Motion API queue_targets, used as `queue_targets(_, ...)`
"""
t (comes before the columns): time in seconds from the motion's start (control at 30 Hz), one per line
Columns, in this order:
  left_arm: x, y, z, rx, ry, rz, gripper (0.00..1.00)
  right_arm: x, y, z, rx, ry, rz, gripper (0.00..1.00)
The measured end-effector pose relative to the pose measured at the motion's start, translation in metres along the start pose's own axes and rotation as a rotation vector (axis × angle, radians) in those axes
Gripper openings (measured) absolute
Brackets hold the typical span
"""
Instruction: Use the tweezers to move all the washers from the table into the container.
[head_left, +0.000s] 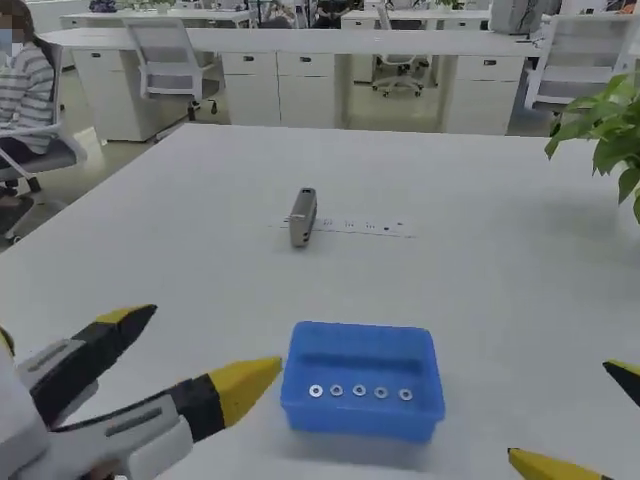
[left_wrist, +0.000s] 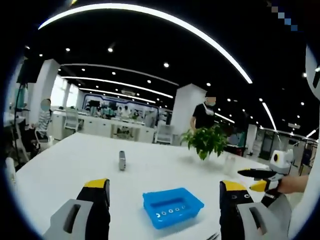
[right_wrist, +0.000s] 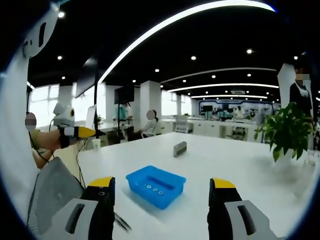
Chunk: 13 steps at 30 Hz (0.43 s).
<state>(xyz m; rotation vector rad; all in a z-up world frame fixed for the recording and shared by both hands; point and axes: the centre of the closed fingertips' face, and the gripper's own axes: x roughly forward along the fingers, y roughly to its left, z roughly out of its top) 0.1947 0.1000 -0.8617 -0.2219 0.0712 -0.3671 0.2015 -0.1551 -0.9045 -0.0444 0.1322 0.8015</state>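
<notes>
I am facing white desks (head_left: 300, 42) and office chairs (head_left: 165, 55) beyond my white table (head_left: 470, 180), a leafy plant (head_left: 605, 125) standing at its right.

You have five washers (head_left: 359, 390) and one blue container (head_left: 362, 332) in front of you. Count one small grey metal block (head_left: 302, 216) and one pair of tweezers (right_wrist: 122, 223) as well, all on one desk (head_left: 480, 260). There is one potted plant (head_left: 605, 125). You hold two sets: left tongs (head_left: 214, 339), right tongs (head_left: 560, 410).
</notes>
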Motion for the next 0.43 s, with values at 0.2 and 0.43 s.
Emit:
queue_targets(0.2,-0.008,0.006,-0.001,0.056,0.026,0.002,0.99,-0.004,-0.012,0.032,0.028,-0.185,-0.107,0.99)
queue_targets(0.43,-0.018,0.008,-0.008,0.09,0.061,0.012,0.99,0.001,-0.014,0.022,0.024,-0.096,-0.145,0.99)
